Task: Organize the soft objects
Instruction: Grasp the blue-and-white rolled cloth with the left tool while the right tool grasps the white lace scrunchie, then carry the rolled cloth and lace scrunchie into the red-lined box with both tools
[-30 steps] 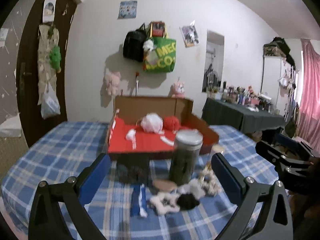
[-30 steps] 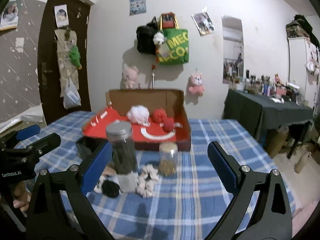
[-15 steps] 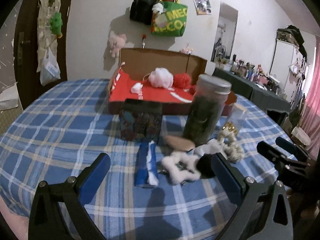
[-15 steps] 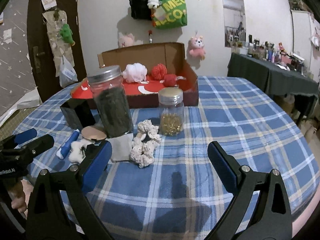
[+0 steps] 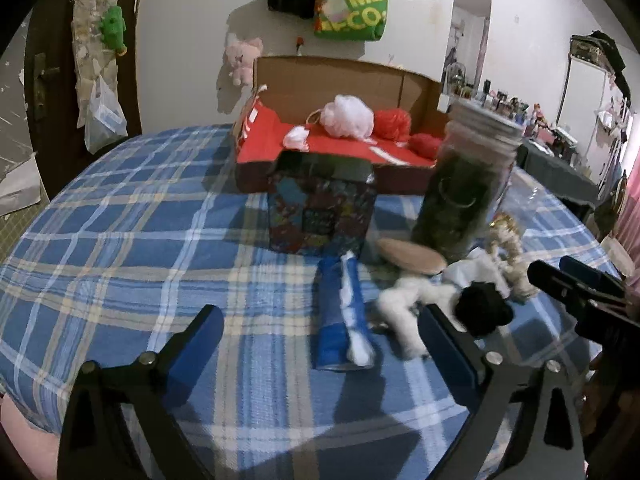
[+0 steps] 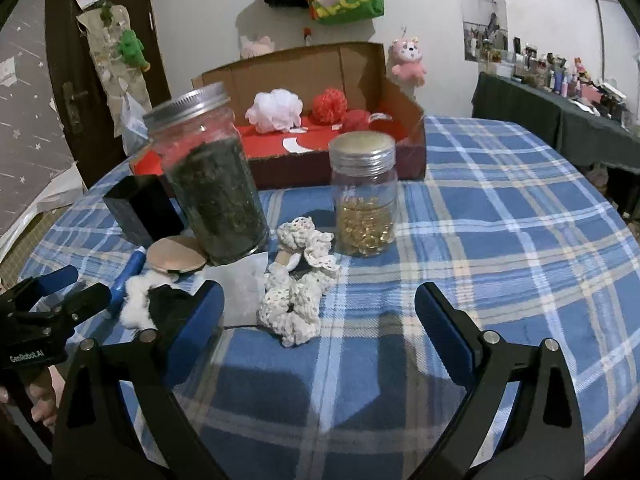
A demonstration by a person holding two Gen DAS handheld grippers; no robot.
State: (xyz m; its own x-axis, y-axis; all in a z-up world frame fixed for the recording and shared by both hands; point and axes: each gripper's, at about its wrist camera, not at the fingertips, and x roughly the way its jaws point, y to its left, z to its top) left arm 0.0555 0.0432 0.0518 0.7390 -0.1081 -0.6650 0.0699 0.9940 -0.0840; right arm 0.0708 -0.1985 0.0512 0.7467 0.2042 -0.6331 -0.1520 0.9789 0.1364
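Observation:
Soft items lie on the plaid tablecloth: a white fluffy scrunchie [image 5: 404, 300] with a black pompom [image 5: 482, 310], and cream crochet scrunchies [image 6: 298, 280]. A white pouf [image 5: 347, 115] and red poufs [image 5: 394, 122] sit in the red-lined cardboard box [image 5: 256, 152] at the back. My left gripper [image 5: 320, 332] is open, low over the cloth, just before a blue-and-white roll [image 5: 344, 308]. My right gripper [image 6: 318, 308] is open, just before the crochet scrunchies. The fluffy scrunchie also shows in the right wrist view [image 6: 138, 300].
A tall jar of dark leaves [image 6: 212, 180] and a small jar of golden beads [image 6: 366, 196] stand mid-table. A dark printed box [image 5: 320, 208], a tan round pad [image 5: 412, 258] and a white paper [image 6: 242, 292] lie nearby. A dark side table [image 6: 560, 120] stands right.
Both grippers have moved forward and tilted down toward the table; the objects now look larger and closer. Both stay open and empty.

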